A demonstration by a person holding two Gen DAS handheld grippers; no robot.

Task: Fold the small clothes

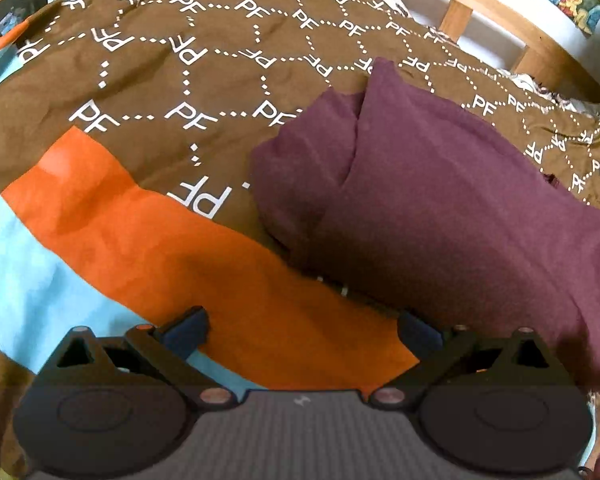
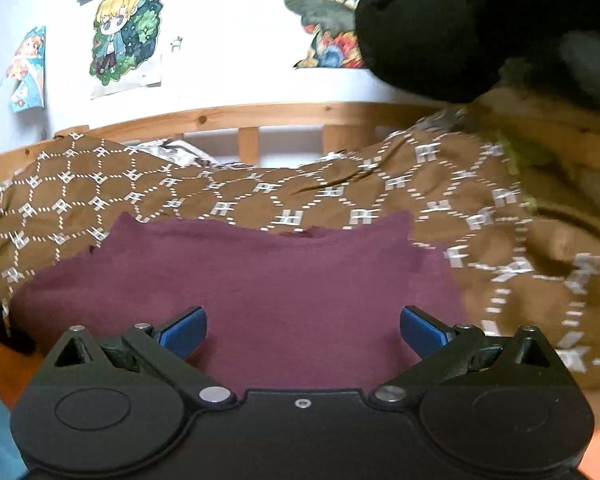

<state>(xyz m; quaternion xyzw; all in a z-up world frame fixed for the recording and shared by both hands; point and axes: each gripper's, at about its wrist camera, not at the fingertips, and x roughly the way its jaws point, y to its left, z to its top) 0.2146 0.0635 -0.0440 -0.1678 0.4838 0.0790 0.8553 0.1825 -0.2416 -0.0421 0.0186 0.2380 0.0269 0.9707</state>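
Left hand-held gripper (image 1: 302, 330) hovering over orange band (image 1: 188, 240) of bedspread, blue fingers spread wide, gripping nothing. Right hand-held gripper (image 2: 303, 330) likewise gaping, empty, hanging over maroon garment (image 2: 252, 280). Garment lying folded on brown PF-patterned bedspread (image 1: 220, 80). Wooden bed rail (image 2: 260, 118) and wall posters (image 2: 126, 28) sitting beyond.

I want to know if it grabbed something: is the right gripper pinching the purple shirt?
No, the right gripper is open, its blue fingertips wide apart above the purple shirt, gripping nothing.
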